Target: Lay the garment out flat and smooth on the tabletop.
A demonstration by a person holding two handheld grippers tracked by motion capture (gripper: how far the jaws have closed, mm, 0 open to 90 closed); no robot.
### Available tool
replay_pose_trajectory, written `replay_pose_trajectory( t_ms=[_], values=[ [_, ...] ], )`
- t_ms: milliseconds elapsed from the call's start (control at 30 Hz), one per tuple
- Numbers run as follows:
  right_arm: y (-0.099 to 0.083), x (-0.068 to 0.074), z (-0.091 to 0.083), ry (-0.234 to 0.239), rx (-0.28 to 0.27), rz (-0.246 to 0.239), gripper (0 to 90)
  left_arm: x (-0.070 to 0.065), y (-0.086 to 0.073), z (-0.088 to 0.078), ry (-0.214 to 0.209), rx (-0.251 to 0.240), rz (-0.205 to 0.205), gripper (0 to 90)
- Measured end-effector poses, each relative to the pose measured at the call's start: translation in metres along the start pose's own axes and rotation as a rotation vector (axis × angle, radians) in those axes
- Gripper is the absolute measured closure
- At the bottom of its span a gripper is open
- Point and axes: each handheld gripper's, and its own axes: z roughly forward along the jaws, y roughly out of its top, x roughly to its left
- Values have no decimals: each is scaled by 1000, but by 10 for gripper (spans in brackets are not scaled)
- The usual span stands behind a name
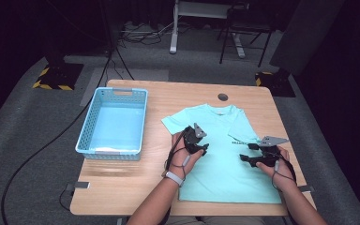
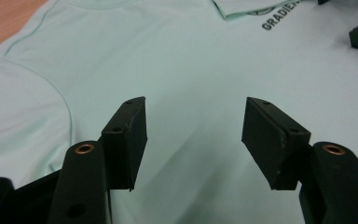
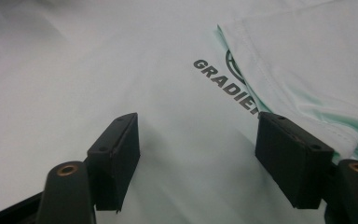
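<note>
The T-shirt (image 1: 225,159) is light mint green and lies flat on the right half of the wooden table (image 1: 117,187), with its neck at the far end and its hem at the near edge, so its long way runs away from the person. Its right sleeve (image 1: 241,126) is folded in over the chest and covers part of a dark printed word (image 3: 226,86). Both tongs sit right over the shirt. The left gripper (image 2: 193,135) is near the left side of the chest, and its jaws are spread wide with nothing between them, just cloth below. The right gripper (image 3: 196,154) is near the right side, just beside the folded sleeve and the print, and its jaws are spread wide too and hold nothing. I think the right one is nearer to the folded sleeve, and the left one is nearer to the flat left sleeve (image 1: 173,123). A blue plastic basket (image 1: 115,91) stands on the left of the table, well apart from the shirt. Around the table are grey carpet (image 1: 18,140), black cables (image 1: 51,140) and dark curtains.
</note>
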Motion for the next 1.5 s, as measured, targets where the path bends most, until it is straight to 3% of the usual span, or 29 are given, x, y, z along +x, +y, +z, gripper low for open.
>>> replay_pose_trajectory(
  t_ms=[133, 367, 500, 867, 1167, 1500],
  values=[
    [0, 0, 0, 0, 0, 0, 307, 1, -9, 1, -13, 23, 16, 379],
    [0, 0, 0, -4, 1, 3, 308, 3, -26, -2, -23, 52, 0, 352],
    [0, 2, 0, -12, 2, 9, 307, 4, -33, -5, -33, 36, -11, 343],
    [4, 3, 0, -1, 15, 15, 285, 7, -37, -9, -50, 40, -9, 290],
    [20, 2, -2, -10, 4, -2, 285, 7, -38, -9, -57, 42, -2, 271],
    [42, -10, 6, -32, 10, -15, 306, 6, -38, -9, -55, 41, -1, 269]
  ],
)
